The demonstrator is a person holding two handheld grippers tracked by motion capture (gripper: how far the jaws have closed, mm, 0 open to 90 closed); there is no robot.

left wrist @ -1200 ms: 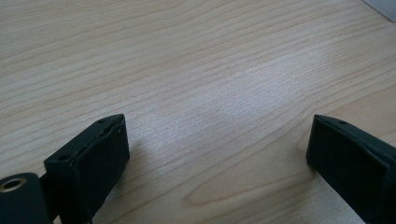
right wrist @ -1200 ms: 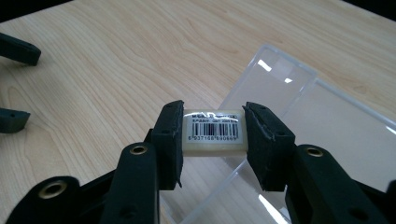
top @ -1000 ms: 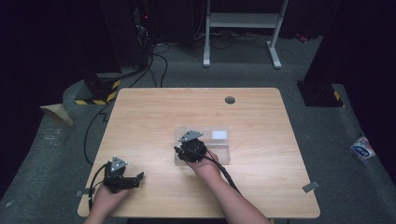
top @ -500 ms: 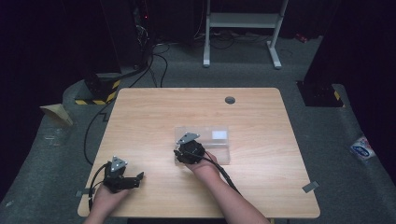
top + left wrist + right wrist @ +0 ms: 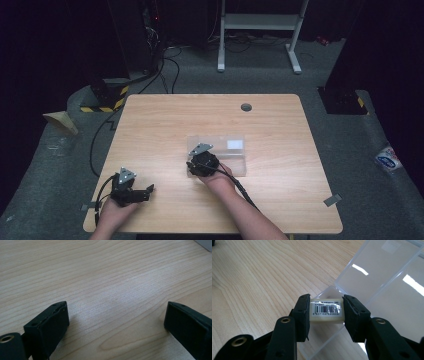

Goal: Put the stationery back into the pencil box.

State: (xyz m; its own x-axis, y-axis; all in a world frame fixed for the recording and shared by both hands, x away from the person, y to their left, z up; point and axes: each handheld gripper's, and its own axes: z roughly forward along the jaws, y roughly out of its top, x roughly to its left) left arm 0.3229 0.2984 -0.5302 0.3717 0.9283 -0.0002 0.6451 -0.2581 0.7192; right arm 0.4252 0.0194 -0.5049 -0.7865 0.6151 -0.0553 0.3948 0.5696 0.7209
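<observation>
right gripper: right gripper (image 5: 325,312) is clamped on a small cream eraser (image 5: 326,310), barcode label facing up; both pads press on its short ends. In the high view it sits at the near-left corner of the box (image 5: 201,161).
eraser location: held between the jaws, low over the near corner of the clear plastic box (image 5: 387,287); can't tell if its underside touches the box floor or hangs just above it.
box: transparent, shallow, open-topped, lying on the wooden table (image 5: 280,130) right of centre; a white label sits at its far side (image 5: 235,144). Nothing else visible inside.
left gripper: left gripper (image 5: 116,322) has its jaws spread wide with nothing between them, just bare wood grain. In the high view it rests near the table's front-left edge (image 5: 129,187), well apart from the box.
change vs a second ago: almost nothing. Both hands sit where they were in the earlier high views; right gripper hasn't left the box corner, left hasn't budged. Grip on the eraser reads as steady.
meaning for the task: my read, the work is at the hold stage: either just gripped for lift-out or about to be let go into the box. Frames don't settle which.
risk: grip is on the short ends only, so the eraser could pivot if it bumps the box wall.
</observation>
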